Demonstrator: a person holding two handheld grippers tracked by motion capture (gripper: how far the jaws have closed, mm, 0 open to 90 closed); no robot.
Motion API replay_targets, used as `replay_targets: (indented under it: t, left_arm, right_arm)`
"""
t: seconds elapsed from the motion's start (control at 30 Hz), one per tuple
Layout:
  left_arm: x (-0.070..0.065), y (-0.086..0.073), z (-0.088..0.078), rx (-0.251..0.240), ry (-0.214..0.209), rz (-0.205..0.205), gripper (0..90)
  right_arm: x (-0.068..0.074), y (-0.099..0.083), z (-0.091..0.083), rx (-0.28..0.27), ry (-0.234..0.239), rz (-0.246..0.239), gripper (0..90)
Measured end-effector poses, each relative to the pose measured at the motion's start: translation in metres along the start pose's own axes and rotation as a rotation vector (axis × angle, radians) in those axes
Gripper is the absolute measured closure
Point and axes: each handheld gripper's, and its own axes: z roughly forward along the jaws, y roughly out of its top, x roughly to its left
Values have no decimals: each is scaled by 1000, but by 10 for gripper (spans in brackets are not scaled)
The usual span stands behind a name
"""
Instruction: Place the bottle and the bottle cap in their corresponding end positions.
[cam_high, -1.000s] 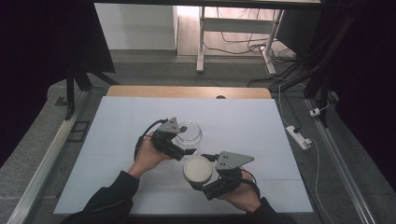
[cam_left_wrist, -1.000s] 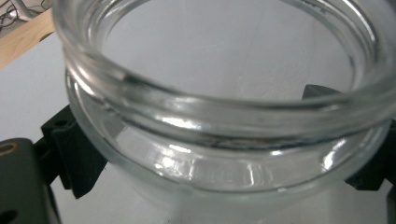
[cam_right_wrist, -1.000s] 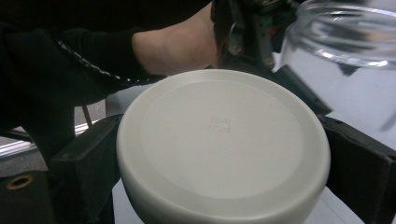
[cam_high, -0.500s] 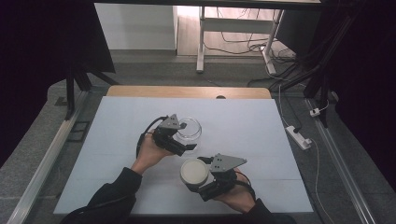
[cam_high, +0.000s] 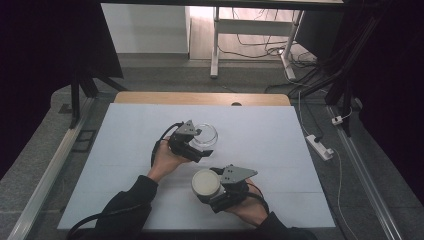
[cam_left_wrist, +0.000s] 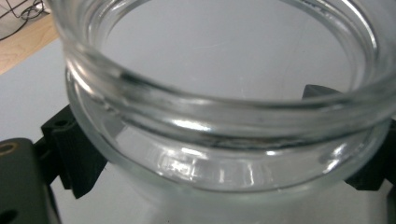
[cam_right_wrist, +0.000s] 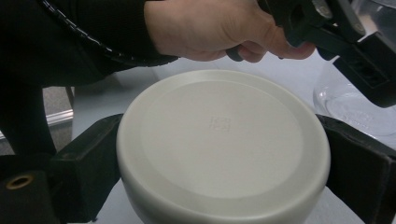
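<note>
A clear, empty glass jar (cam_high: 206, 133) stands upright on the white table (cam_high: 260, 135), a little behind its middle. My left gripper (cam_high: 202, 144) is shut on the jar's wall; in the left gripper view the jar (cam_left_wrist: 224, 116) sits between both black jaws. My right gripper (cam_high: 209, 191) is shut on a round white lid (cam_high: 205, 182), held flat side up, in front of the jar and apart from it. Seen from the right gripper view, the lid (cam_right_wrist: 224, 140) spans the gap between the jaws, with the jar (cam_right_wrist: 355, 100) at the right edge.
The table's wooden back edge (cam_high: 200, 98) runs behind the jar. A power strip (cam_high: 319, 146) lies on the floor off the table's right side. The person's left hand (cam_right_wrist: 215, 28) and left gripper (cam_right_wrist: 336, 32) sit close above the lid.
My right gripper has carried the lid slightly left and toward the person. The left gripper and jar have stayed in place.
</note>
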Motion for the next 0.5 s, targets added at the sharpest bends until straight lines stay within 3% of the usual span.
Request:
replay_targets:
  t: [0.5]
  left_arm:
    - [4,-15,16,31,-11,10,73]
  right_arm:
    - [-4,-13,20,59,-4,8,72]
